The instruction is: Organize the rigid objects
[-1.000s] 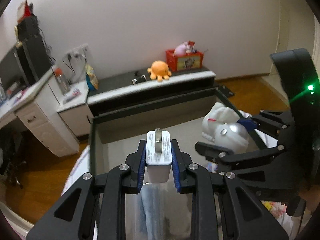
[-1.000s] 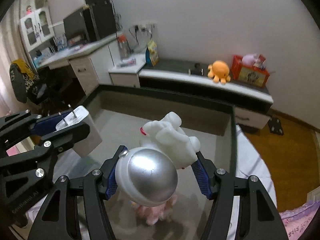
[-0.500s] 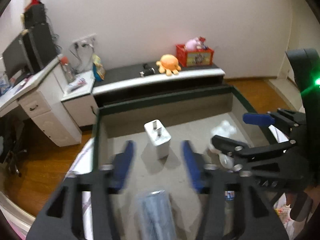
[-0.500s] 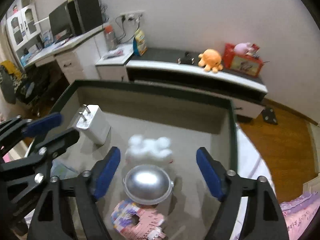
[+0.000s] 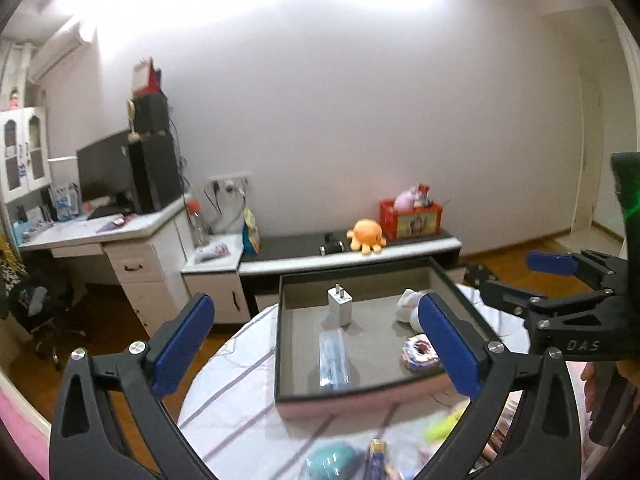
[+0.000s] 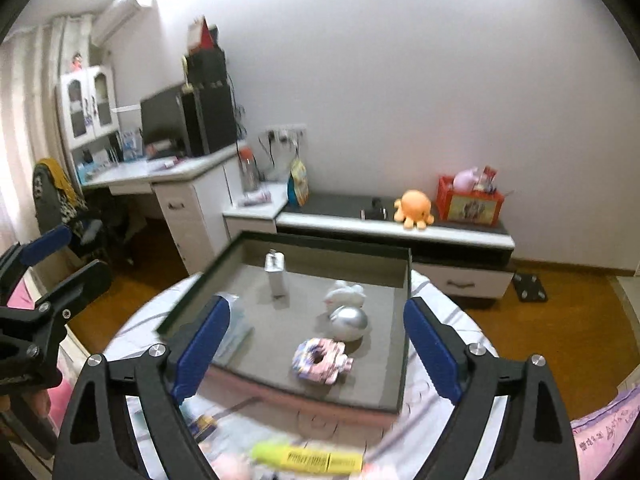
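Left wrist view: your left gripper (image 5: 316, 344) has just been opening, wide, empty | charger (image 5: 340, 307) upright far in tray (image 5: 340, 394) | right gripper (image 6: 314, 354) likewise opening, empty (astronaut figure (image 6: 347, 312) released inside) | both clear for next pick.

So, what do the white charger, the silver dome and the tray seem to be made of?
White charger: probably smooth hard plastic, with matt flat faces and metal-looking prongs on top.
Silver dome: a shiny, mirror-like surface, so metal or chromed plastic; I cannot tell which.
Tray: a stiff box with dark edges and a dull grey lining, perhaps felt or card.
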`<state>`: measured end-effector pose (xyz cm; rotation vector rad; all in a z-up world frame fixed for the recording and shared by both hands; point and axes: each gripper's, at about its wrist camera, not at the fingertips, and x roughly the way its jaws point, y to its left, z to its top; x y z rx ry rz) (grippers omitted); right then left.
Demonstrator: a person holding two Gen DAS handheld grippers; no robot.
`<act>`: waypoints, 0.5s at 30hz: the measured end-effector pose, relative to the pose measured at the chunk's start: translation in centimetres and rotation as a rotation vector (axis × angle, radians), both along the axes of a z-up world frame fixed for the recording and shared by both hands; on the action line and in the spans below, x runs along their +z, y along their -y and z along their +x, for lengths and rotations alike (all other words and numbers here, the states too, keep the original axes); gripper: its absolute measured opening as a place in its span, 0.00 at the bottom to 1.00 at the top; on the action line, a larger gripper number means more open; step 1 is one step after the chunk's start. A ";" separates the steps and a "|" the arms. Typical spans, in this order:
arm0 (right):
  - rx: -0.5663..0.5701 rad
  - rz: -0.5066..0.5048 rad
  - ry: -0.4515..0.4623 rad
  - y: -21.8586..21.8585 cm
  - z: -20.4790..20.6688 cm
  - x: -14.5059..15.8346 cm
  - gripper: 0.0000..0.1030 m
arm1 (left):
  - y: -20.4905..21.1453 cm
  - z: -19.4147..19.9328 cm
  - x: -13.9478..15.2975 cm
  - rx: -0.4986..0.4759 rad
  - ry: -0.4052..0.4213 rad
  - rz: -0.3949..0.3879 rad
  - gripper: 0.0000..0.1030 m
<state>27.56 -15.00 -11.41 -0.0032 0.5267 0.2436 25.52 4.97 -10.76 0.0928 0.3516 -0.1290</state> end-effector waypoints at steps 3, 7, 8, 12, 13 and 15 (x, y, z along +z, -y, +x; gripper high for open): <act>-0.006 0.004 0.069 0.1 -4.4 1.2 0.88 | -0.1 -4.1 0.7 0.006 0.052 0.000 1.00; -0.046 -0.016 0.164 0.2 -9.6 2.1 0.88 | 0.1 -9.0 0.9 0.022 0.107 0.005 1.00; -0.061 -0.019 0.193 0.3 -11.2 2.3 0.88 | 0.2 -10.0 0.9 0.020 0.116 0.001 1.00; -0.110 -0.024 0.268 0.8 -15.6 2.6 0.88 | 0.6 -13.5 0.6 0.023 0.145 -0.017 1.00; -0.116 -0.022 0.291 0.9 -16.6 2.7 0.88 | 0.5 -14.3 0.5 0.032 0.157 -0.022 1.00; -0.144 -0.029 0.330 0.9 -18.4 2.7 0.89 | 0.4 -15.5 0.4 0.042 0.167 -0.026 1.00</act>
